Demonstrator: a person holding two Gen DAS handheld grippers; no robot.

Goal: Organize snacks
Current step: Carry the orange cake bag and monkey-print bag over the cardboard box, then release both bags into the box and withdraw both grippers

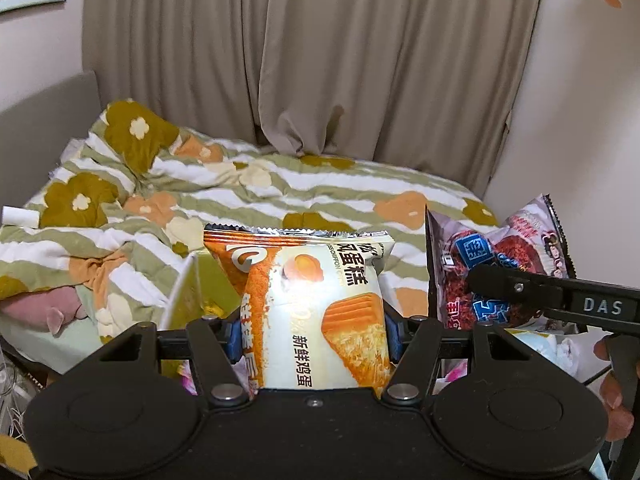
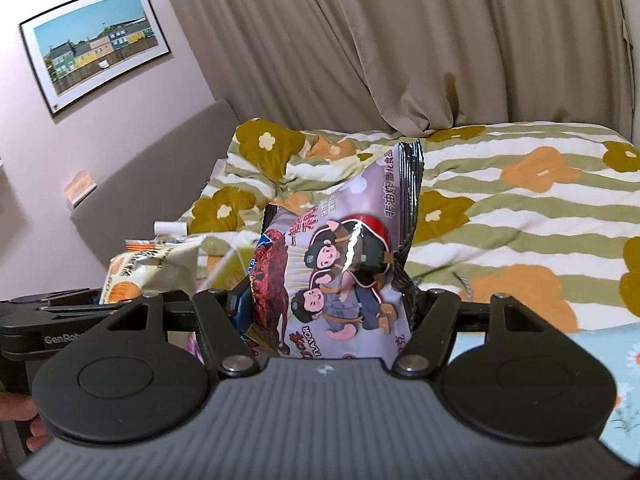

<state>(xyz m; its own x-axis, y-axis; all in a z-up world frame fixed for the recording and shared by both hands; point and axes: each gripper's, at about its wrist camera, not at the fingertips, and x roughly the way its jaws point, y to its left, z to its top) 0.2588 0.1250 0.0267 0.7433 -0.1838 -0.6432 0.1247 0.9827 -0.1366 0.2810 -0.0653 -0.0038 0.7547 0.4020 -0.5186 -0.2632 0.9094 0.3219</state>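
Both tools are carrying a packet, and neither packet is resting on anything. The left tool (image 1: 314, 336) is pinching the cake packet (image 1: 316, 308) across its narrow width, the blue pads pressing into both sides, with the long axis running straight out along the fingers and the crimped seal farthest from the hand. The right tool (image 2: 320, 312) is clamping the purple snack bag (image 2: 344, 264) the same way, long axis forward, though this bag is leaning toward the right and its top is crumpling.

The 2 packets are hanging side by side, near each other but apart, the purple one on the right of the cake packet. Where they are to go is not showing in either view; the bed (image 1: 280, 184) is lying beyond and below both, so my judgement is that any set-down is depending on which side the target sits.

Both wrappers are glossy, puffy plastic film with serrated ends, likely slippery and easily dented. The quilt (image 2: 520, 208) is soft, rumpled, striped and flowered. Beige curtains (image 1: 320, 60) are hanging in folds behind.
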